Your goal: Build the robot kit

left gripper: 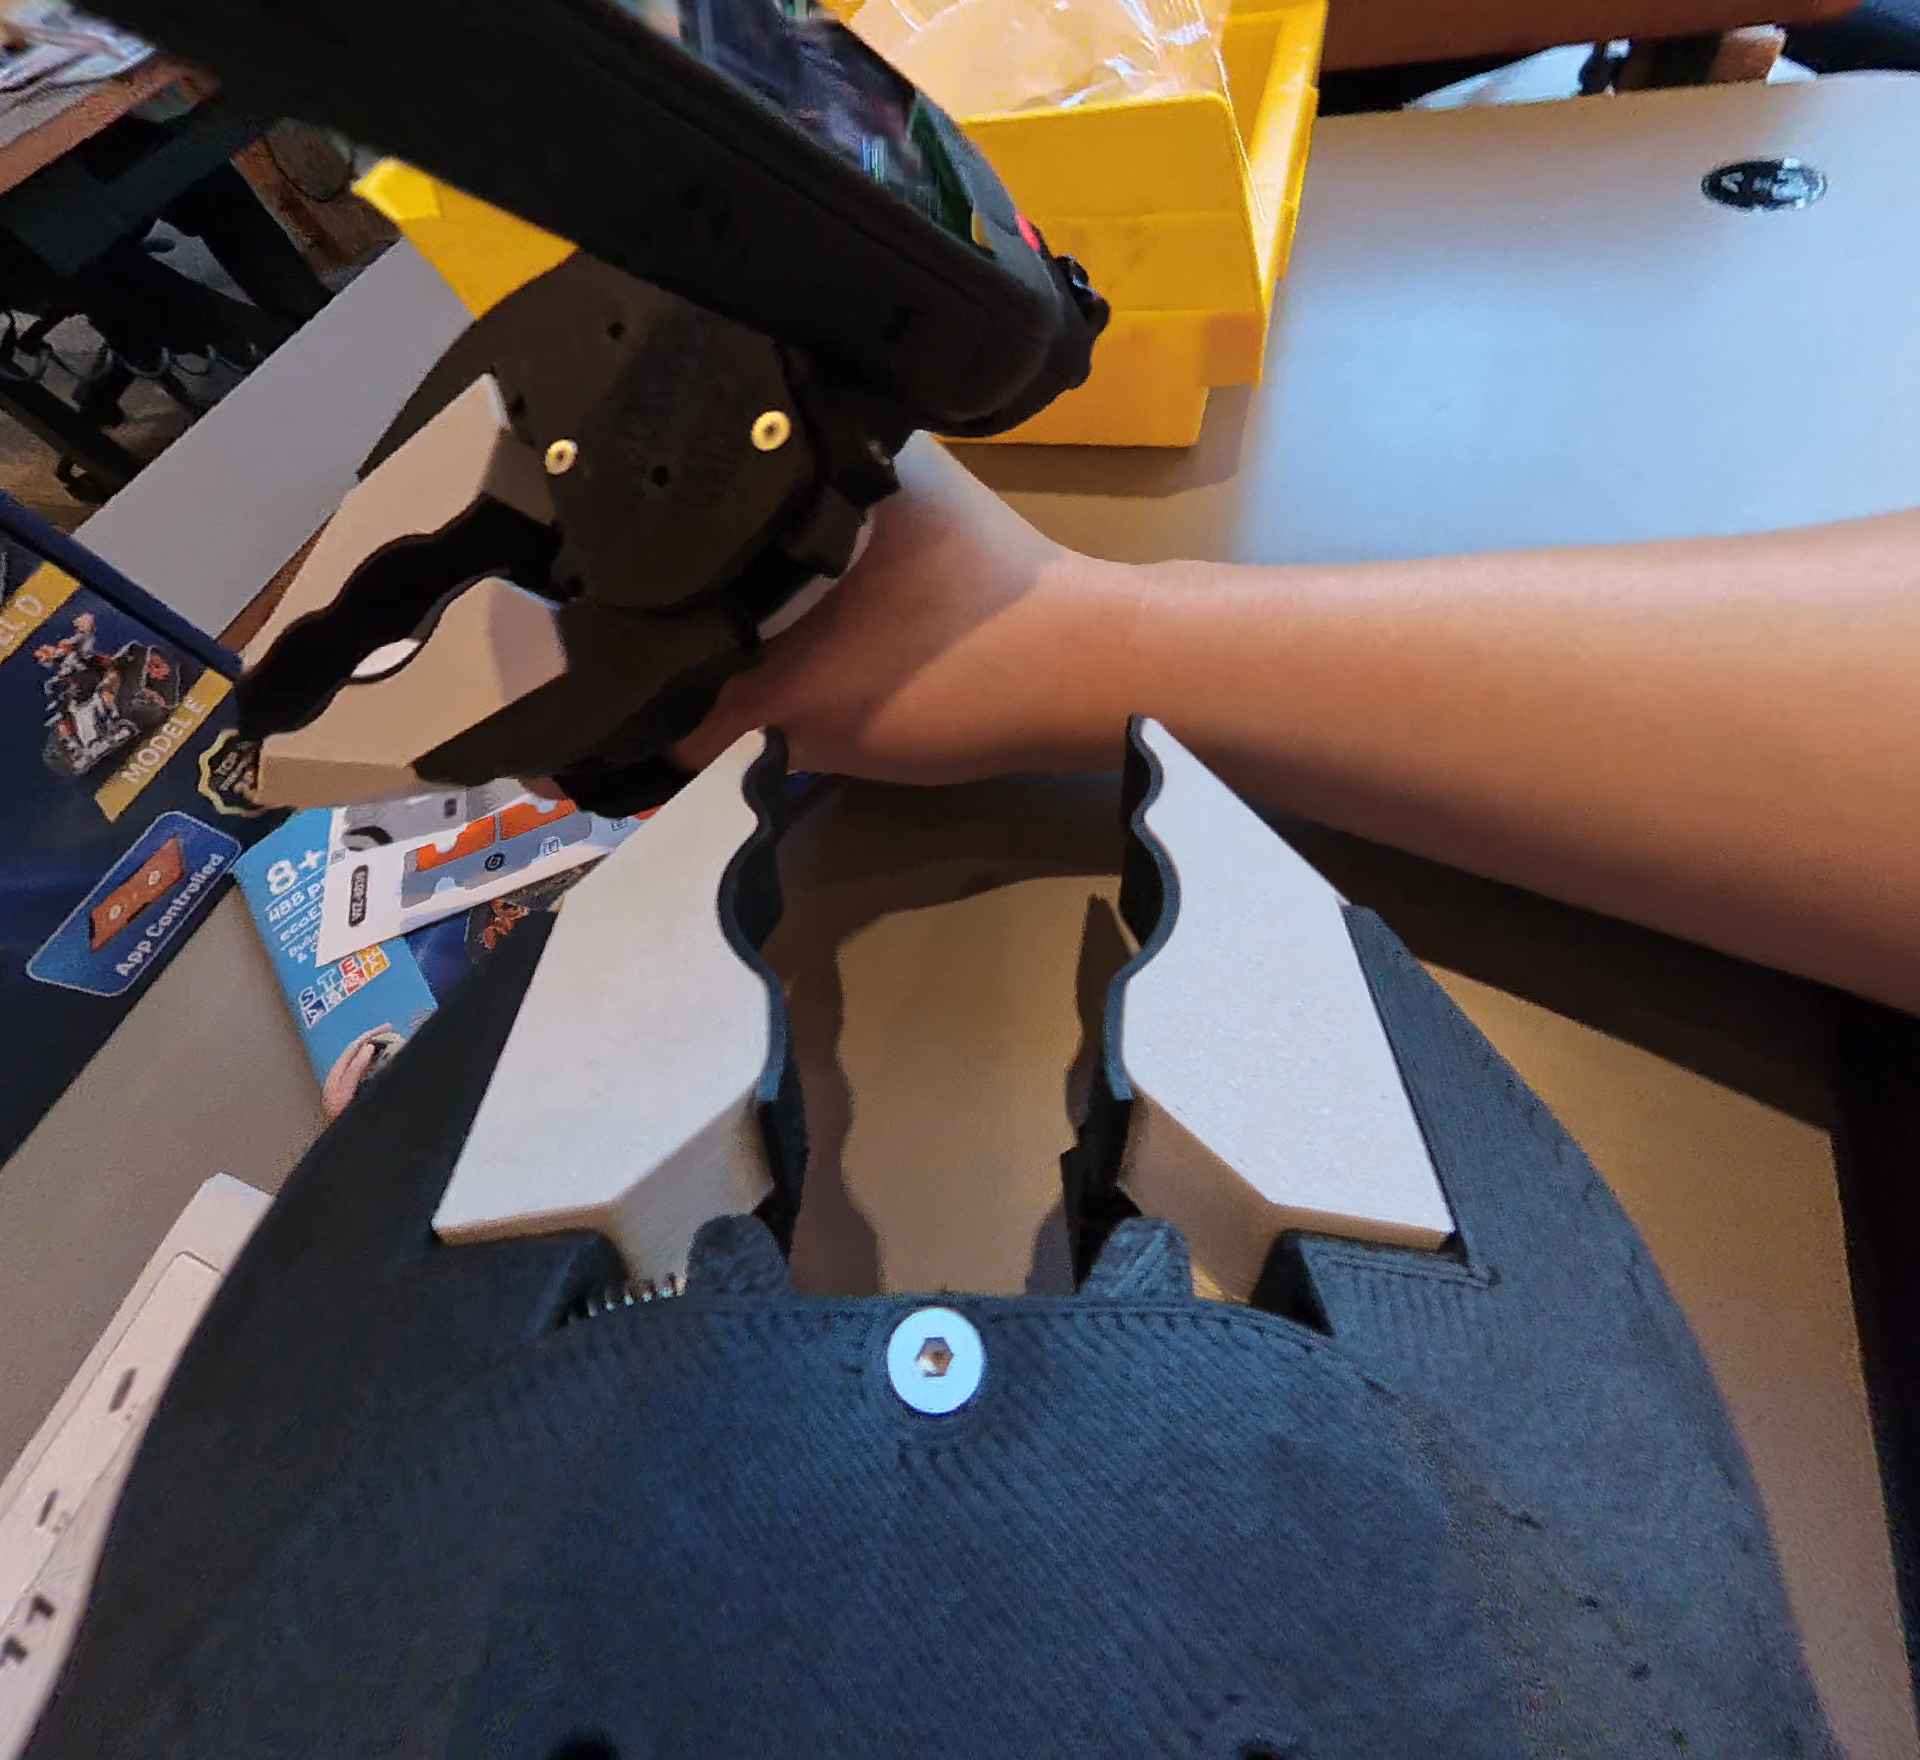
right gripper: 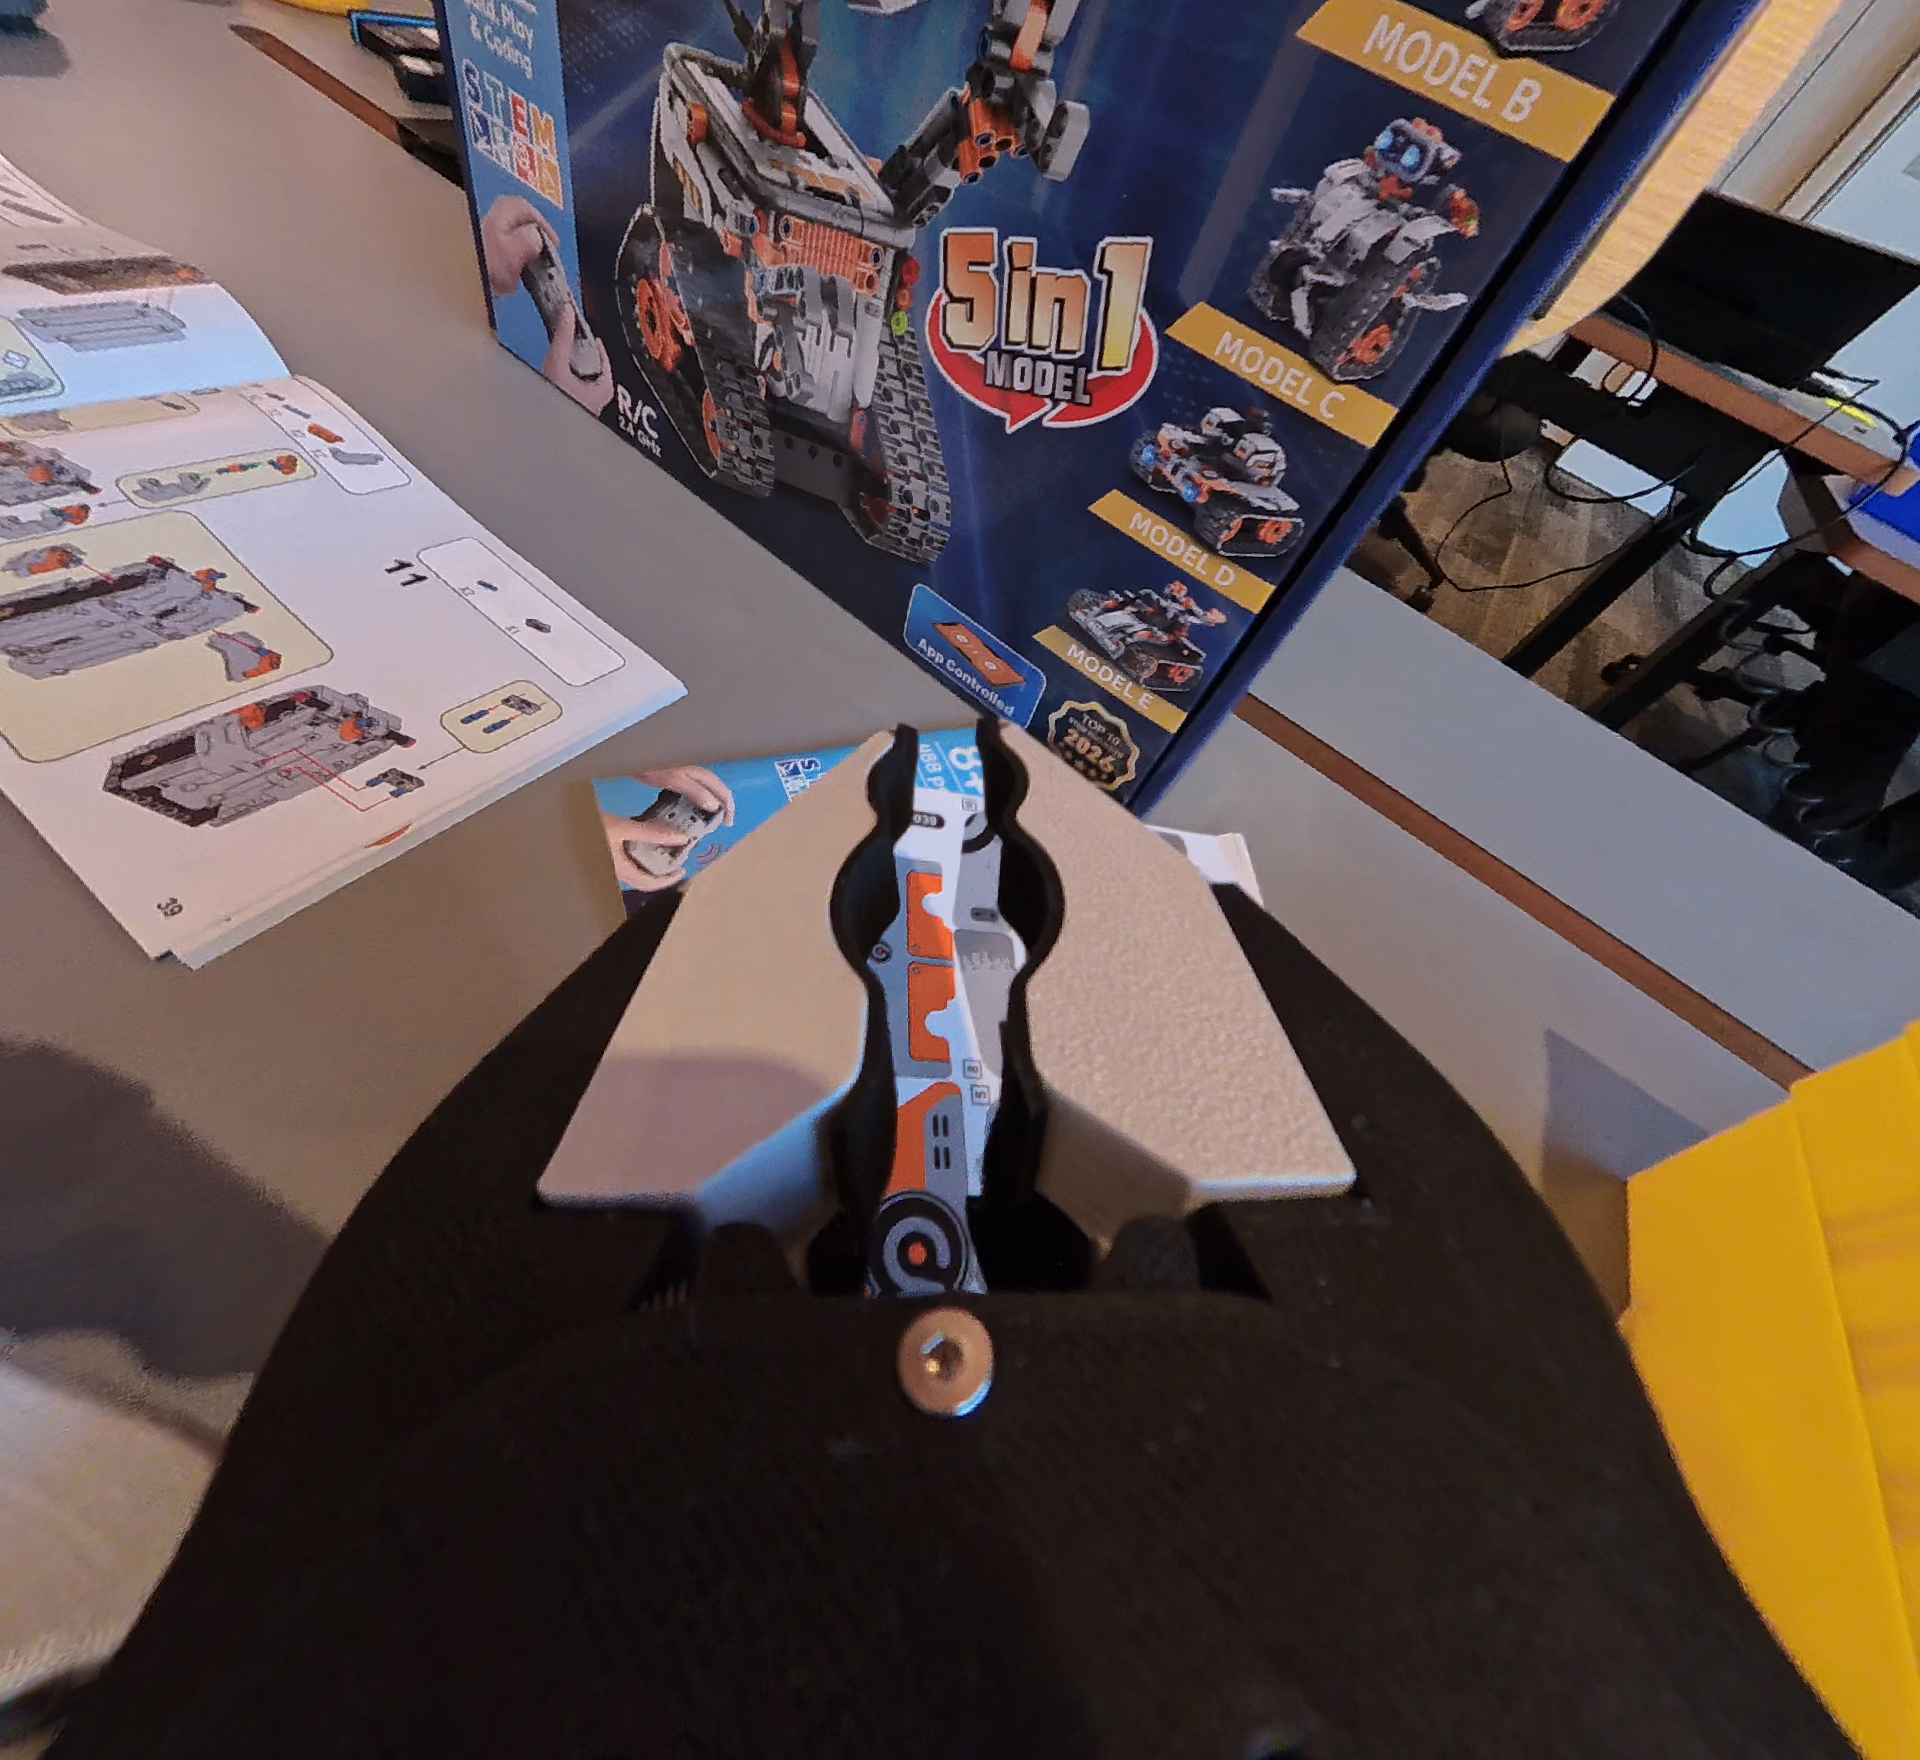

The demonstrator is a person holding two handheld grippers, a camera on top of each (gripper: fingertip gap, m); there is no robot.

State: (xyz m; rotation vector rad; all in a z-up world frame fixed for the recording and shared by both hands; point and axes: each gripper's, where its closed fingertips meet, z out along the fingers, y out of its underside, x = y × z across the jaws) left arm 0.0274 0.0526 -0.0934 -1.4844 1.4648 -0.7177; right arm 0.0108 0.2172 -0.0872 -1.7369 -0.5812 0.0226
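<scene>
Left tongs (left gripper: 940, 889) gape empty over counter (left gripper: 1558, 308); right tongs (right gripper: 940, 775) nearly together above sticker sheet (right gripper: 935, 1014), unclear if gripping.

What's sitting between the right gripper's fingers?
In the right wrist view, a white and orange sticker sheet stands edge-on between the right gripper's fingers, above a light blue booklet.

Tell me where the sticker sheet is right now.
In the right wrist view, the sticker sheet lies under the right hand-held gripper, before the upright toy box.
</scene>
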